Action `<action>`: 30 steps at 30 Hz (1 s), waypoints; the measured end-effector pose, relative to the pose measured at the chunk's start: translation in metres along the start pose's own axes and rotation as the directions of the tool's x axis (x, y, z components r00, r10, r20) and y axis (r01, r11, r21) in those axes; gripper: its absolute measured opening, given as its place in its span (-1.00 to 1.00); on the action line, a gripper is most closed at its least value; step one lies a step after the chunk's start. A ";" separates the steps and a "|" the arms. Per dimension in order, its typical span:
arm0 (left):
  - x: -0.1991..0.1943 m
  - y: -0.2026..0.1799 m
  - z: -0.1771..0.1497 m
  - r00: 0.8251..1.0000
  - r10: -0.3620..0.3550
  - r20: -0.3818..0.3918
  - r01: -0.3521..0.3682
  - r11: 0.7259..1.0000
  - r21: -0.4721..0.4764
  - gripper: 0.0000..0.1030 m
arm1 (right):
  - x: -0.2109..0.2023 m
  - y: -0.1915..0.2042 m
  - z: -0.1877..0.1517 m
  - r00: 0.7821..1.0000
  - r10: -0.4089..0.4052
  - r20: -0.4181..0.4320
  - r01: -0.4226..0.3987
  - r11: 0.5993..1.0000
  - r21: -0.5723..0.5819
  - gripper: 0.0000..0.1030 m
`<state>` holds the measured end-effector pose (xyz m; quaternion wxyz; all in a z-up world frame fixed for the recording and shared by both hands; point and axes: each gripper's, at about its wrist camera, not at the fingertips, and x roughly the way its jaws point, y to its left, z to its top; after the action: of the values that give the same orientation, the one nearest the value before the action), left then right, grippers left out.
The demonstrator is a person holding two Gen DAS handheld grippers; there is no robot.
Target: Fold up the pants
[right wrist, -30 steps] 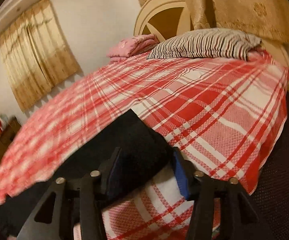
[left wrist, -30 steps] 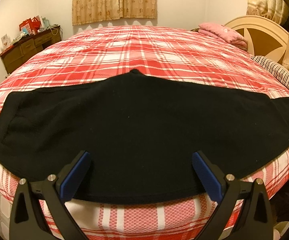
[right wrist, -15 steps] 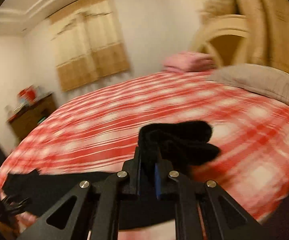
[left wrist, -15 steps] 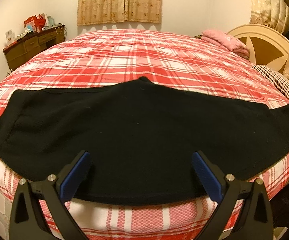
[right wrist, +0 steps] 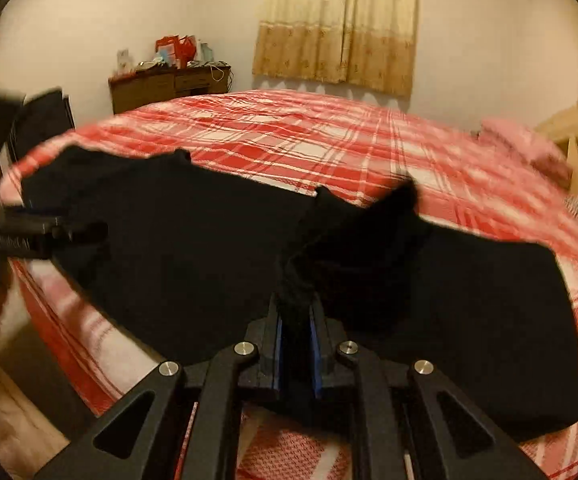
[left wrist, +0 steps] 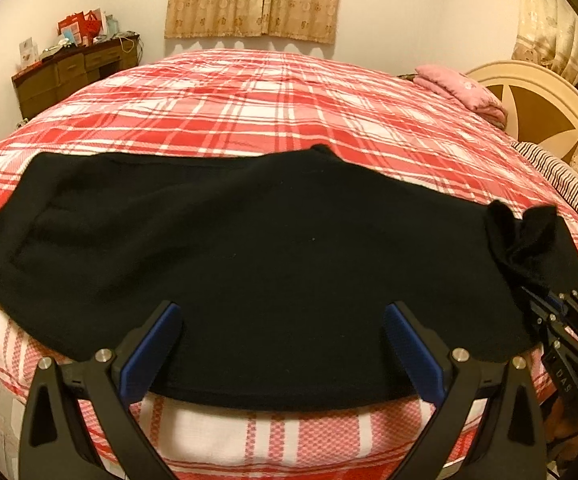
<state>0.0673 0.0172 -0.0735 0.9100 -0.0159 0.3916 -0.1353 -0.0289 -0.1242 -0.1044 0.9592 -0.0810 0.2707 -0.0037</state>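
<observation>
The bed (left wrist: 289, 92) has a red and white checked cover, and my black pants (left wrist: 249, 248) lie flat along its near edge, going from the left side to the right side.

I think I am on the 1st fold. I have picked up the end of the pants at the right side of the bed. Next I think I should carry that end over to the left end and lay it down so the edges match. I must keep it from slipping or bunching.

My right hand-held gripper (right wrist: 296, 332) is low over the near edge, pointing across the bed. It is clenched tight on a bunch of the black cloth, which sticks up above its fingers.

My left hand-held gripper (left wrist: 283, 354) is level at the near edge, over the middle of the pants. It is spread wide and holds nothing.
</observation>
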 end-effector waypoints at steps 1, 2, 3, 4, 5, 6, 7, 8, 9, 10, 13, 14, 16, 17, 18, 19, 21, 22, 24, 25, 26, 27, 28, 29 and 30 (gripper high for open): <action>0.000 -0.001 -0.001 1.000 0.002 0.002 -0.002 1.000 0.007 1.00 | 0.001 0.002 0.000 1.000 0.003 -0.006 -0.004 1.000 -0.010 -0.60; 0.000 0.000 -0.001 1.000 0.003 0.003 -0.003 1.000 0.012 1.00 | 0.001 0.003 0.001 1.000 0.020 -0.014 -0.020 1.000 -0.016 -0.46; 0.000 -0.002 -0.001 1.000 0.006 0.005 -0.006 1.000 0.019 1.00 | 0.001 0.005 0.001 0.999 0.041 -0.015 -0.042 0.999 -0.017 0.03; 0.000 -0.002 -0.001 1.000 0.007 0.007 -0.007 1.000 0.024 1.00 | 0.001 0.004 0.001 0.998 0.061 -0.011 -0.061 0.998 -0.016 0.33; 0.000 -0.002 -0.001 1.000 0.006 0.007 -0.006 1.000 0.027 1.00 | -0.002 0.009 0.000 0.996 0.090 0.000 -0.090 0.996 -0.023 0.36; 0.000 -0.003 -0.001 1.000 0.005 0.006 -0.006 1.000 0.030 1.00 | -0.003 0.014 0.001 0.995 0.103 -0.001 -0.103 0.994 -0.035 0.36; 0.000 -0.003 -0.001 1.000 0.006 0.006 -0.006 0.999 0.034 1.00 | -0.003 0.020 0.003 0.993 0.114 -0.008 -0.114 0.992 -0.054 0.36; 0.000 -0.003 -0.001 1.000 0.005 0.006 -0.006 0.999 0.036 1.00 | -0.004 0.023 0.006 0.992 0.122 -0.009 -0.123 0.991 -0.060 0.36; -0.001 -0.002 -0.002 1.000 0.004 0.007 -0.004 0.999 0.035 1.00 | -0.009 0.021 0.009 0.989 0.146 0.003 -0.145 0.988 -0.050 0.36; -0.001 -0.002 -0.002 1.000 0.002 0.008 -0.003 0.999 0.035 1.00 | -0.014 0.017 0.013 0.985 0.173 0.026 -0.172 0.985 -0.022 0.36; -0.002 -0.001 -0.001 1.000 0.005 0.015 -0.005 0.999 0.036 1.00 | -0.031 -0.018 0.027 0.976 0.189 0.110 -0.202 0.972 0.124 0.36; -0.003 -0.002 -0.002 1.000 0.004 0.015 -0.005 0.999 0.037 1.00 | -0.035 -0.039 0.032 0.976 0.166 0.141 -0.192 0.961 0.197 0.36; -0.002 -0.003 -0.002 1.000 0.000 0.012 -0.001 0.999 0.037 1.00 | -0.027 -0.065 0.039 0.990 0.081 0.116 -0.111 0.954 0.280 0.35; -0.002 -0.004 -0.003 1.000 -0.002 0.011 0.001 0.999 0.039 1.00 | -0.015 -0.080 0.042 0.997 0.033 0.071 -0.055 0.945 0.322 0.27; -0.002 -0.006 -0.003 1.000 -0.003 0.011 0.003 0.999 0.045 1.00 | -0.005 -0.090 0.044 0.998 0.032 0.049 -0.047 0.935 0.352 -0.26; -0.003 -0.009 -0.003 1.000 -0.004 0.013 0.003 0.999 0.053 1.00 | 0.009 -0.100 0.045 0.999 0.043 0.021 -0.048 0.919 0.390 -0.77; -0.005 -0.011 -0.002 1.000 -0.003 0.016 0.002 0.998 0.063 1.00 | 0.030 -0.102 0.047 0.999 0.030 -0.012 -0.023 0.919 0.394 -0.79; -0.005 -0.012 -0.002 1.000 -0.002 0.018 0.001 0.998 0.066 1.00 | 0.039 -0.098 0.047 0.999 0.028 -0.029 -0.015 0.926 0.378 -0.79; -0.006 -0.011 -0.001 1.000 0.001 0.018 -0.002 0.998 0.067 1.00 | 0.050 -0.081 0.045 0.996 0.083 -0.044 -0.062 0.933 0.356 -0.79; -0.006 -0.010 -0.001 1.000 0.003 0.018 -0.004 0.998 0.067 1.00 | 0.054 -0.069 0.044 0.992 0.116 -0.046 -0.095 0.939 0.330 -0.79; -0.004 -0.009 -0.001 1.000 0.006 0.015 -0.007 0.998 0.064 1.00 | 0.052 -0.053 0.042 0.991 0.122 -0.049 -0.104 0.953 0.283 -0.79; -0.003 -0.007 -0.001 1.000 0.007 0.008 -0.008 0.998 0.055 1.00 | 0.050 -0.038 0.043 0.995 0.090 -0.036 -0.080 0.973 0.218 -0.79; -0.001 -0.007 -0.001 1.000 0.005 0.001 -0.005 0.999 0.049 1.00 | 0.051 -0.030 0.045 0.997 0.074 -0.032 -0.067 0.981 0.180 -0.79; 0.001 -0.007 -0.002 1.000 0.003 -0.003 -0.003 0.999 0.045 1.00 | 0.051 -0.029 0.047 0.995 0.091 -0.031 -0.083 0.979 0.185 -0.79; 0.000 -0.007 -0.002 1.000 0.004 -0.002 -0.003 0.999 0.048 1.00 | 0.050 -0.035 0.048 0.991 0.128 -0.024 -0.120 0.969 0.217 -0.79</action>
<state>0.0642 0.0101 -0.0741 0.9099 0.0066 0.3893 -0.1430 0.0401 -0.1536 -0.0849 0.9554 0.0406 0.2914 0.0254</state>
